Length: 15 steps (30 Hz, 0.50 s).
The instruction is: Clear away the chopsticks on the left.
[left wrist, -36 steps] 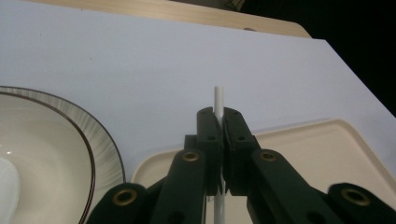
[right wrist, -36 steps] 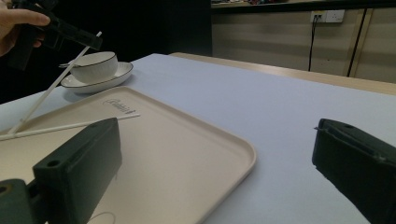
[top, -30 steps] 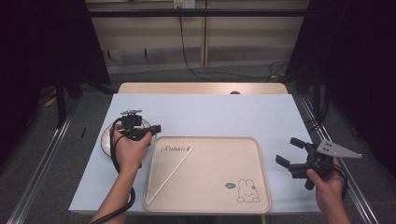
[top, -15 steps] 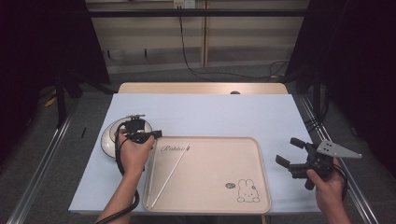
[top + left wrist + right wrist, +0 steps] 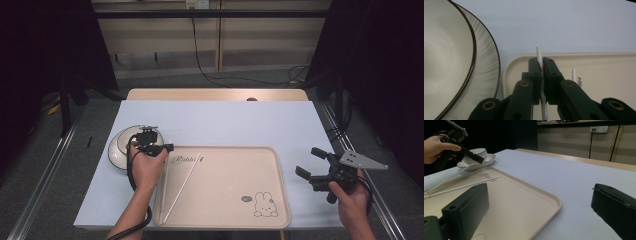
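the left hand-held gripper is clamped on a thin white chopstick, near its far end; in the left gripper view the stick runs straight up between the two closed black jaws and pokes out just past their tips, over the far left corner of the beige rectangular plastic tray with a rabbit print. seen from the right gripper view, the held chopstick slopes down from the jaws toward the tray's near edge, so its other end looks to rest low on or near the tray while the gripped end is raised. a second white chopstick lies flat on the tray, just beside the first. a cream bowl with a dark rim sits on a pale ribbed saucer on the bench, just left of the tray corner and close to the left gripper.

the step in hand looks like picking the first chopstick off the tray. next, a steady lift that keeps the thin stick from swivelling in the jaws, then carrying it clear of the tray rim, likely toward the bowl.

the right hand-held gripper has its jaws wide apart, holding nothing, off the tray's right side above the bench.
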Each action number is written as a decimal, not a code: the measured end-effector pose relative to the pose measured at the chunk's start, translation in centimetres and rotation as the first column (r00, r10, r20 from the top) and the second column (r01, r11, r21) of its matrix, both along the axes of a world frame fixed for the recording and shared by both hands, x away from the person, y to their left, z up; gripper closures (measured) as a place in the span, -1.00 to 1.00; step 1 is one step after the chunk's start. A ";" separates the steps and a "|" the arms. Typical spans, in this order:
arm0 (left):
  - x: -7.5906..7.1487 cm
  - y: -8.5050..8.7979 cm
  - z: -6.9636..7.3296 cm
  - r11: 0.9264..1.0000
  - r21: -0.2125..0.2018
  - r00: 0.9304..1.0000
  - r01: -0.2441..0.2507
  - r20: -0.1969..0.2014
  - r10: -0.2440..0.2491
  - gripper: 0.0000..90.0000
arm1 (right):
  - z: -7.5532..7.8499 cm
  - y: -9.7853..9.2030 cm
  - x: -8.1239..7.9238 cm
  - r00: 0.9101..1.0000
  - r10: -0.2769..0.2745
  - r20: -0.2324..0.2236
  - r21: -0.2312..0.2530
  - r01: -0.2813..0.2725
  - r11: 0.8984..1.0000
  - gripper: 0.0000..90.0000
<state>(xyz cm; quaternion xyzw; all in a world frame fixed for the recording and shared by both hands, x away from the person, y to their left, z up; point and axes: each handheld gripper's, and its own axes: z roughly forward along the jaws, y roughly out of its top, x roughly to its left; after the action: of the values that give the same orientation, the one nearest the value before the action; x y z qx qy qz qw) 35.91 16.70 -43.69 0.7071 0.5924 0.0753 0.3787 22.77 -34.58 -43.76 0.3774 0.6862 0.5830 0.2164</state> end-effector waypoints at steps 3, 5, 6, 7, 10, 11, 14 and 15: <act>0.1 -0.1 -0.1 1.000 0.012 1.000 -0.001 -0.003 0.001 0.90 | 0.0 0.0 0.0 1.000 0.008 -0.005 -0.003 -0.008 1.000 -0.98; 0.1 -0.2 -0.2 1.000 0.018 1.000 -0.007 -0.002 0.007 0.90 | 0.0 0.0 0.0 1.000 0.001 0.000 -0.003 -0.001 1.000 -0.98; 0.2 -0.1 -0.2 1.000 0.023 1.000 0.001 -0.006 -0.001 0.90 | 0.0 0.1 0.0 1.000 -0.007 0.004 -0.002 0.007 1.000 -0.98; 0.2 -0.2 -0.4 1.000 0.026 1.000 -0.003 -0.012 0.003 0.90 | 0.0 0.0 0.0 1.000 -0.002 0.002 -0.002 0.002 1.000 -0.98; 0.3 -0.3 -0.6 0.999 0.033 1.000 -0.009 -0.014 0.009 0.89 | 0.0 0.0 0.0 1.000 -0.001 0.002 -0.004 0.001 1.000 -0.98; 0.4 -0.2 -0.6 0.999 0.036 1.000 -0.001 -0.022 0.002 0.89 | 0.0 -0.1 0.0 1.000 0.007 -0.001 -0.006 -0.007 1.000 -0.98; 0.4 -0.2 -0.8 0.999 0.051 1.000 0.007 -0.027 -0.005 0.89 | 0.0 0.0 0.0 1.000 0.009 -0.005 -0.003 -0.009 1.000 -0.98; 0.4 -0.2 -0.8 0.999 0.051 1.000 0.007 -0.027 -0.005 0.89 | 0.0 0.0 0.0 1.000 0.009 -0.005 -0.003 -0.009 1.000 -0.98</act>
<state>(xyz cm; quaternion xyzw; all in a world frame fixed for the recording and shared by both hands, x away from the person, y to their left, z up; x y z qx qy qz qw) 36.33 16.48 -44.45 0.7192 0.5932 0.0798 0.3529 22.79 -34.57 -43.78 0.3756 0.6891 0.5821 0.2127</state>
